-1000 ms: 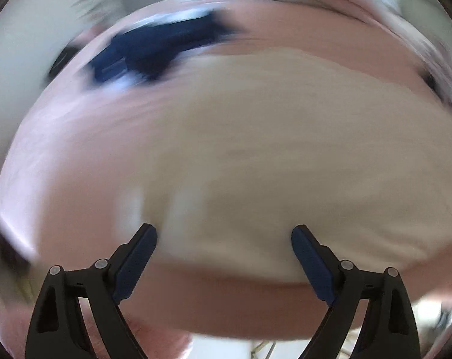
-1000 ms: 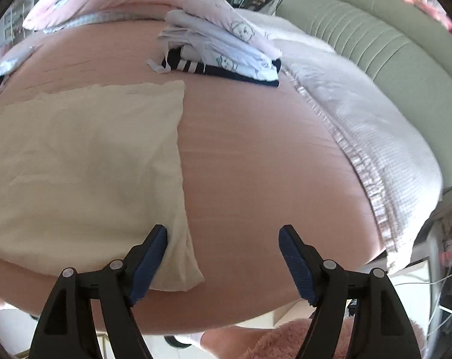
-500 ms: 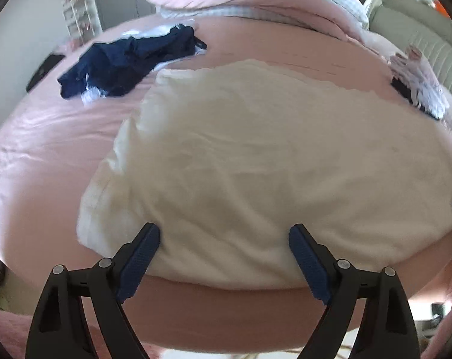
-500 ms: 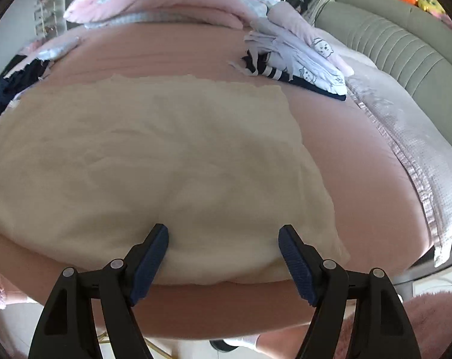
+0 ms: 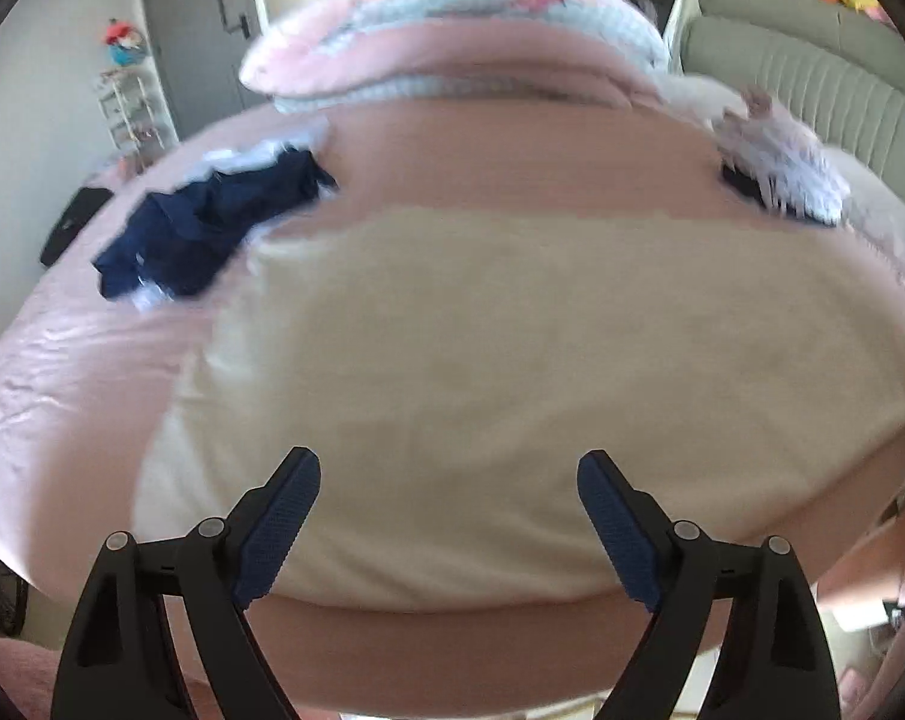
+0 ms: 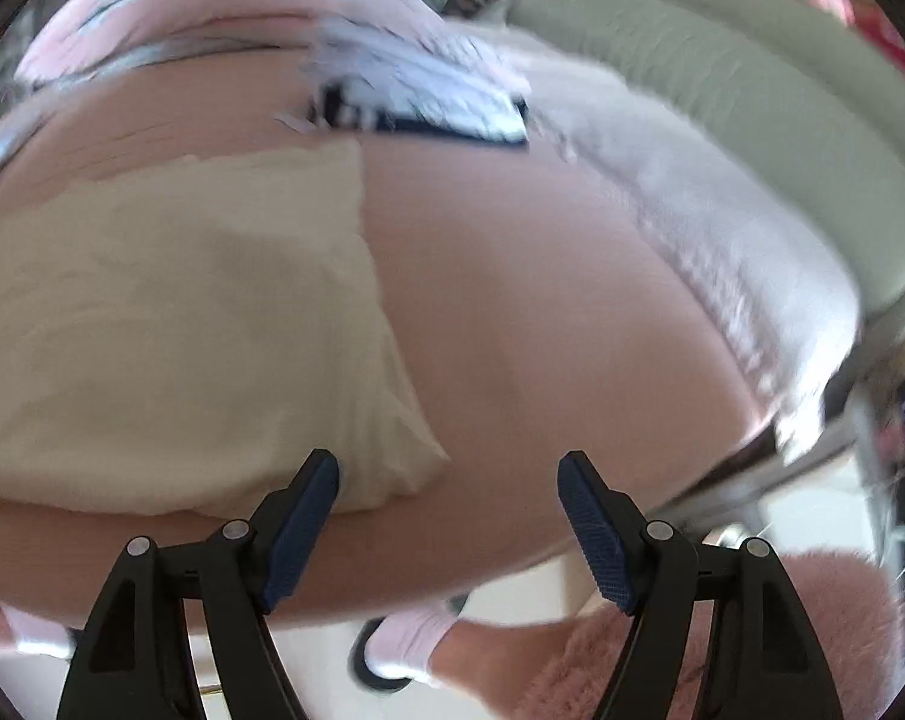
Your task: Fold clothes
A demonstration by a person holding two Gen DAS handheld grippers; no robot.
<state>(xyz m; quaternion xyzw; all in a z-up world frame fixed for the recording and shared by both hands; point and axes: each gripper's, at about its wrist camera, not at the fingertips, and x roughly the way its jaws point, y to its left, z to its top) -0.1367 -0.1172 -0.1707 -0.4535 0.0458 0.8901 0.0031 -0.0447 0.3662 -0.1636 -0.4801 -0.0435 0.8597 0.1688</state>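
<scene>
A cream garment (image 5: 482,372) lies spread flat on the pink bed (image 5: 80,372). Its near edge runs along the bed's front. My left gripper (image 5: 449,480) hangs open over the middle of that near edge, nothing between its blue pads. In the right wrist view the same cream garment (image 6: 170,330) fills the left half, its near right corner (image 6: 404,468) just beyond the left finger. My right gripper (image 6: 449,474) is open above bare pink sheet (image 6: 542,300) beside that corner.
A dark navy garment (image 5: 212,228) lies crumpled at the bed's far left. A folded stack of clothes (image 6: 428,96) sits at the far right. Pillows (image 5: 452,36) lie at the head, a grey sofa (image 6: 722,96) stands to the right. A person's foot (image 6: 404,642) is on the floor.
The left view has slid along the cream garment and now sits over its near edge. The right view swung left over the garment, then back to its near right corner.
</scene>
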